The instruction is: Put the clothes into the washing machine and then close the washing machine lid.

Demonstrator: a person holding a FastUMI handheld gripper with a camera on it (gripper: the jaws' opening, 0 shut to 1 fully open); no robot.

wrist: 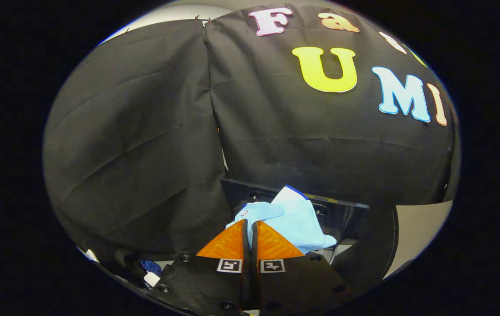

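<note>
The gripper [250, 230] is pinched tight on a light-blue garment [291, 217] bunched at its one o'clock, lifted. Carrying step, I judge; next needs the washing machine's opening found below.

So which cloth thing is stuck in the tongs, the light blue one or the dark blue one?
The light blue garment. The tongs are shut on it and hold it lifted, while the dark blue cloth lies apart, low beside them.

Pale flat surface [419, 226] lies beyond the fingers, bare where it can be seen. Gripper [250, 226] fingers are pinched together on a light blue garment [296, 215]. Cannot tell what the garment rests on.
</note>
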